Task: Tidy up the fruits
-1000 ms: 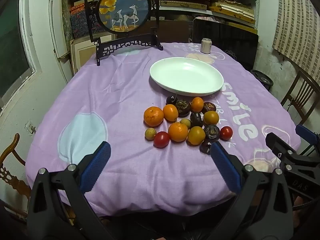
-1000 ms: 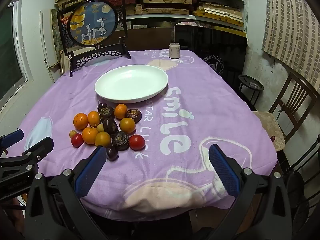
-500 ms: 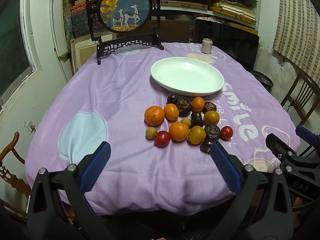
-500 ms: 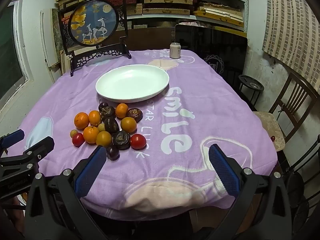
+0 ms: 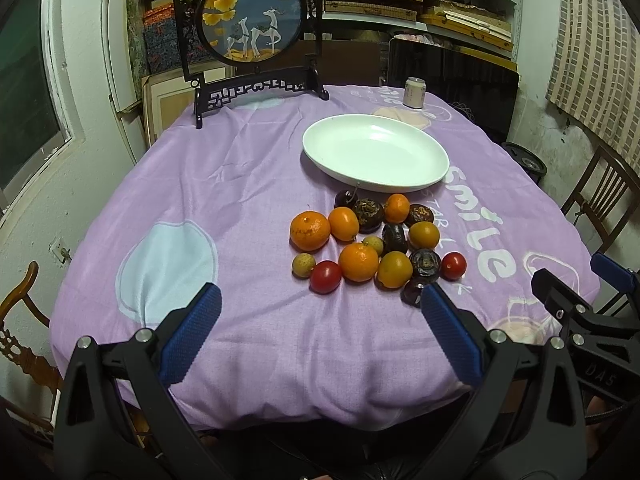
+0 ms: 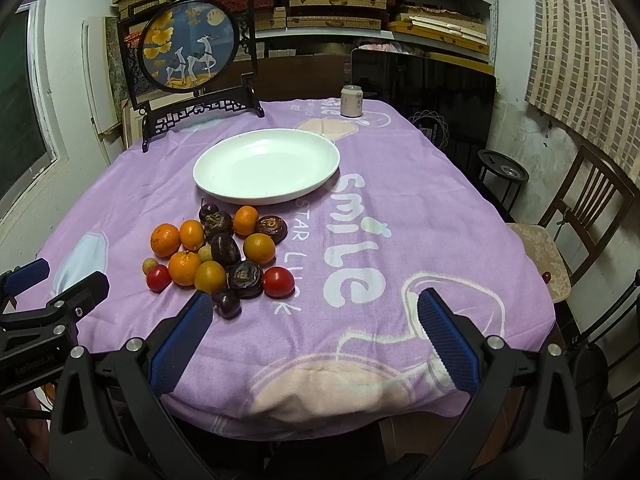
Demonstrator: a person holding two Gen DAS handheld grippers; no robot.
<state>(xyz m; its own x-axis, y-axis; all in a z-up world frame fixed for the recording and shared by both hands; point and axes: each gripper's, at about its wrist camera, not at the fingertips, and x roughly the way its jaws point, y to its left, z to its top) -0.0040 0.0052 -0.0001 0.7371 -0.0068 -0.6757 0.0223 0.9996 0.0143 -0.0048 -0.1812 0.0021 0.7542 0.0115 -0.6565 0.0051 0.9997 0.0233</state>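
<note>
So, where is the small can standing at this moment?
In both views the can stands upright at the far edge of the purple tablecloth, beyond the white plate and right of the framed deer picture.

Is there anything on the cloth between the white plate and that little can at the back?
No, just bare purple cloth printed with a pale peach patch lies between the white plate and the can, clearest in the right wrist view.

— What stands at the far end of the bench (image 5: pixel 240 184)?
— A round deer picture (image 5: pixel 251 16) in a dark carved stand, and a small can (image 6: pixel 351 101) to its right.
— And around it?
— Shelves of flat boxes (image 6: pixel 344 0) behind, a wooden chair (image 6: pixel 580 216) at right.
</note>
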